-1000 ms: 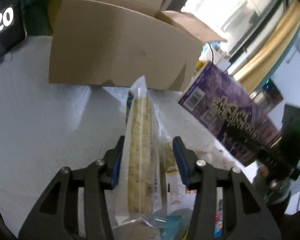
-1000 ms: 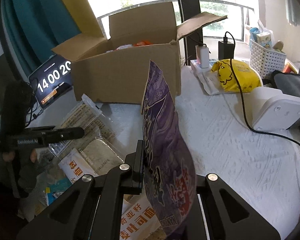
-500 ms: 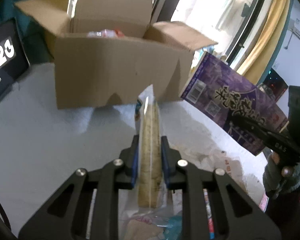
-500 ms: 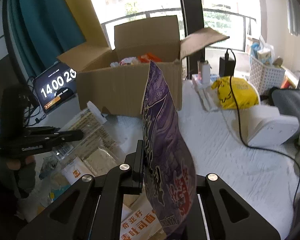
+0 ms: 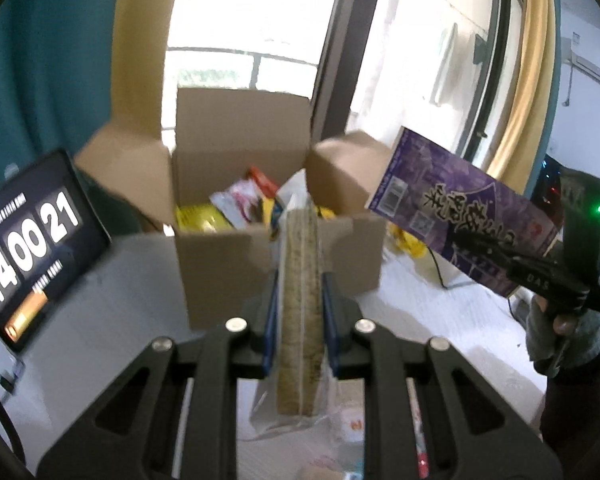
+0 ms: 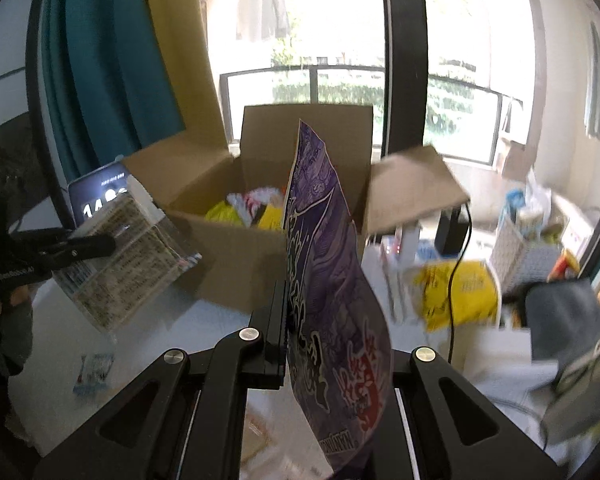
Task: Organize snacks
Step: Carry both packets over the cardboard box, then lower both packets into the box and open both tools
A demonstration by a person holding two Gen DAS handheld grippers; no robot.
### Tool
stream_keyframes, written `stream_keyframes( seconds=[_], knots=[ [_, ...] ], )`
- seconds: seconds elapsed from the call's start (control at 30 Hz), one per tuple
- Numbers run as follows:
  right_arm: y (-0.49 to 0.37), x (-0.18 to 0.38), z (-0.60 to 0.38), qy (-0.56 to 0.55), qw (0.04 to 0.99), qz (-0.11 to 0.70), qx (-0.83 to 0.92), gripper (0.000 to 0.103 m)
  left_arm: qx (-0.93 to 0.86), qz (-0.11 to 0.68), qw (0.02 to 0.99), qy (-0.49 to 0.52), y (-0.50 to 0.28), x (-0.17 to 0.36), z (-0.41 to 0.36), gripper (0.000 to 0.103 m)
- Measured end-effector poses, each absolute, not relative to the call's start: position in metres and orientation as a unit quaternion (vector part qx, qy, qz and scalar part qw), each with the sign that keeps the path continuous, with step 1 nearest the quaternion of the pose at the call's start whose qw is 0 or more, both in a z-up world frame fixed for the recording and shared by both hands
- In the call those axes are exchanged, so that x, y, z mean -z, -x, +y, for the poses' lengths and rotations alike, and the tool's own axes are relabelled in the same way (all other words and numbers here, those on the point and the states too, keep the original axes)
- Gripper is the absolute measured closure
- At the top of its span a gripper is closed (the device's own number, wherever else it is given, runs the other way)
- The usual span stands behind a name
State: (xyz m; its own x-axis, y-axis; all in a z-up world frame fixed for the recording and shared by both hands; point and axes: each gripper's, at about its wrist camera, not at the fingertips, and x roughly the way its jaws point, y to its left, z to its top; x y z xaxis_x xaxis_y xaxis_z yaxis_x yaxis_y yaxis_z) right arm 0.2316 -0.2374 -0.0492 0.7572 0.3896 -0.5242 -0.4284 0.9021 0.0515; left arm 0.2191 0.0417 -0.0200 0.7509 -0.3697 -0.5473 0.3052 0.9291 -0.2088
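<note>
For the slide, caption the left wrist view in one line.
Left gripper clamps a clear-wrapped cracker pack before the open cardboard box; the right gripper holds a purple snack bag.

My left tool [image 5: 300,300]: black, blue pads, on a clear pack of beige speckled crackers [image 5: 300,320]. My right tool [image 6: 320,320]: black, on a purple bag [image 6: 332,280] with white-and-red lettering. Brown cardboard box [image 5: 224,272]. White table [image 5: 100,300]. Teal curtain [image 6: 108,60].

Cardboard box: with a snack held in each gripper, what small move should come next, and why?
Probably carry both forward over the open cardboard box. The left gripper clamps the clear cracker pack, the right gripper the purple bag, both short of the opening.
</note>
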Motion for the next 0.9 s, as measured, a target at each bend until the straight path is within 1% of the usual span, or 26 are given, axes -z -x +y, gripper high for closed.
stream_keyframes(
  seconds=[0.2,0.4,0.9],
  knots=[
    [-0.265,0.030,-0.232,0.041,0.945,0.246,-0.210,0.092,0.154,0.265,0.951,0.039,-0.246,-0.009,0.052,0.083],
    [-0.297,0.019,-0.228,0.039,0.950,0.231,-0.206,0.092,0.120,0.243,0.962,0.040,-0.285,-0.021,0.069,0.083],
    [-0.385,0.031,-0.207,0.036,0.956,0.241,-0.164,0.092,0.070,0.243,0.967,0.034,-0.389,-0.013,0.079,0.083]
  ],
)
